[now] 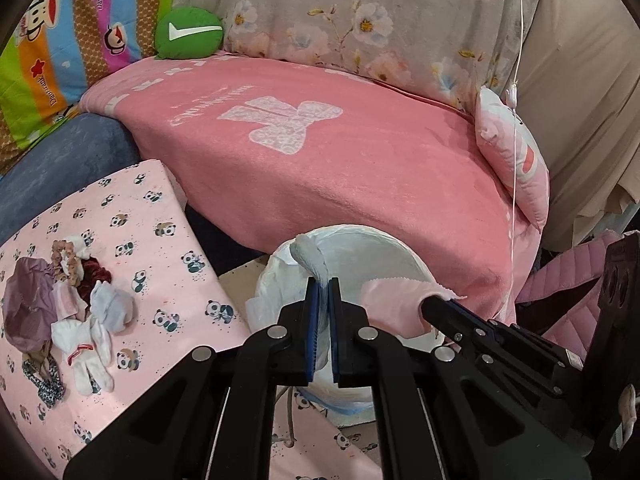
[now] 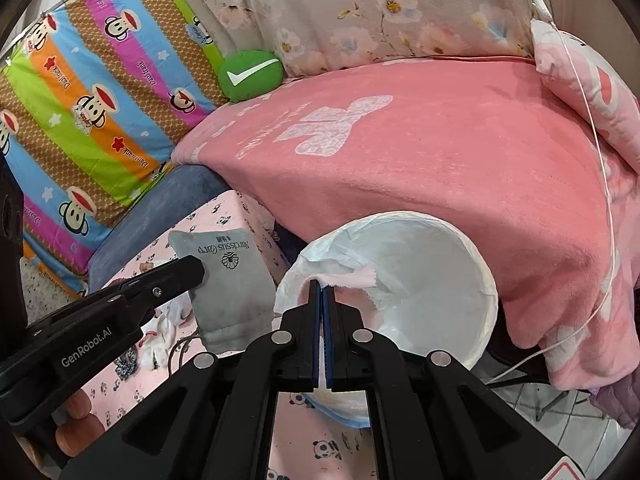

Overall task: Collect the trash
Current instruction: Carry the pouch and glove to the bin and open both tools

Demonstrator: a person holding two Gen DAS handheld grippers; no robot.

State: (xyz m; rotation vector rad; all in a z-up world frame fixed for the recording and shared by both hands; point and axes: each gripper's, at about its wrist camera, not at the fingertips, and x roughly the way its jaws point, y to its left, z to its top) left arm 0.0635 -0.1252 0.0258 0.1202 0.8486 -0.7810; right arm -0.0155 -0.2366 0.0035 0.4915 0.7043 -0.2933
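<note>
A white-lined trash bin [image 1: 384,256] stands on the floor between the panda-print table [image 1: 168,240] and the pink sofa. In the left wrist view my left gripper [image 1: 323,284] is shut on a grey cloth [image 1: 310,258], held at the bin's near rim. The right wrist view shows that cloth [image 2: 228,276] hanging from the left gripper [image 2: 198,270], left of the bin [image 2: 420,280]. My right gripper [image 2: 322,286] is shut on a pink cloth scrap [image 2: 348,280] over the bin's mouth. From the left wrist view, the right gripper [image 1: 428,304] and the scrap [image 1: 396,300] are by the right rim.
A pile of socks, scrunchies and small cloths [image 1: 68,300] lies on the table. A pink blanket [image 1: 320,152] covers the sofa, with a green cushion [image 1: 188,32] and a small pink pillow [image 1: 516,160]. A white cord [image 2: 600,160] hangs at right. A person's fingers [image 2: 76,420] hold the left gripper.
</note>
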